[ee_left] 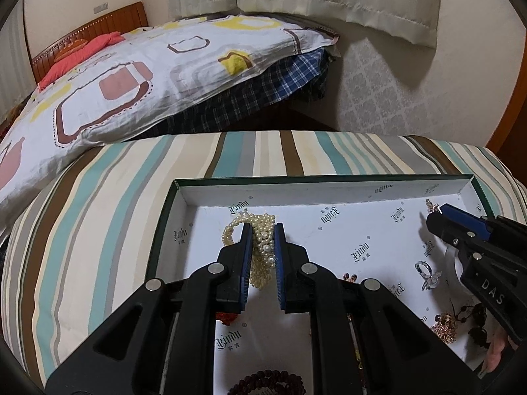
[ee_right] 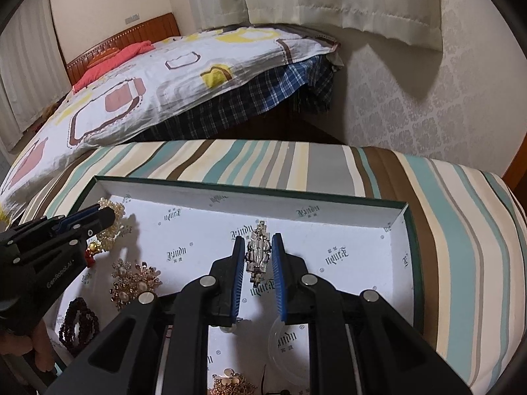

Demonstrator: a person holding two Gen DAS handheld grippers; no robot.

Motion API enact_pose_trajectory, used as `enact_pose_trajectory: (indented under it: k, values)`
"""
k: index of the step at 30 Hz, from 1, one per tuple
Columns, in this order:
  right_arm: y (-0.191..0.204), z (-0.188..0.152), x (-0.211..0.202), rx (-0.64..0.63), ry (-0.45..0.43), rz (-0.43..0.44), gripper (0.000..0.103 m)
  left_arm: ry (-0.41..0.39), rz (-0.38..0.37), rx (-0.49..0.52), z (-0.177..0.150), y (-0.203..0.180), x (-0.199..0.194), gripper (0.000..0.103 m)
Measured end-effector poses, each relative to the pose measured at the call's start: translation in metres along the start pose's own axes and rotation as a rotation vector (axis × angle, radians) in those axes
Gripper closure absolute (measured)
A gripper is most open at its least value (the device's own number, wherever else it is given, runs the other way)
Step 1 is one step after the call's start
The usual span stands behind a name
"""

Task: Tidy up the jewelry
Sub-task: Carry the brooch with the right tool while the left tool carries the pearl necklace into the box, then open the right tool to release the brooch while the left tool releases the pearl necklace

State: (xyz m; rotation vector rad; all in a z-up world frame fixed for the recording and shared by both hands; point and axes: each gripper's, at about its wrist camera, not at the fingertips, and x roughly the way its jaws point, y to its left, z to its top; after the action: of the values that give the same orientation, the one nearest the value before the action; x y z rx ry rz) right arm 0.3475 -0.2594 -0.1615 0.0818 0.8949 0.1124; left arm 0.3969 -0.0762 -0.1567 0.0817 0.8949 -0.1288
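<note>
I see the bed (ee_left: 138,65) at 11 o'clock beyond my striped worktop (ee_left: 98,204). On the worktop sits the box (ee_right: 406,230), open, white-lined. My left gripper (ee_left: 262,233) has its fingers apart around the pearls (ee_left: 260,227), which lie at the box's 10 o'clock corner. My right gripper (ee_right: 258,247) has its fingers apart on either side of the hair clip (ee_right: 257,251), lying at 1 o'clock on the box floor. A brooch (ee_right: 133,283) and dark beads (ee_right: 77,322) lie toward 8 o'clock.
</note>
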Motion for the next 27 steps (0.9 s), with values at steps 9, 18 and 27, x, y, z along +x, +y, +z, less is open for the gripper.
enact_pose_trajectory:
  k: [9, 18, 27]
  values:
    - [0.0005, 0.0007, 0.0041, 0.003, 0.02, -0.004, 0.085, 0.037, -0.001, 0.007, 0.0001, -0.0011, 0.0067, 0.086]
    - [0.0021, 0.0004, 0.0049, -0.001, 0.027, -0.008, 0.063, 0.033, 0.006, 0.011, 0.0014, -0.0022, 0.0069, 0.059]
    - [0.0017, 0.0005, 0.0019, 0.001, 0.014, -0.016, 0.04, 0.025, 0.008, 0.015, 0.002, -0.0033, 0.0066, 0.036]
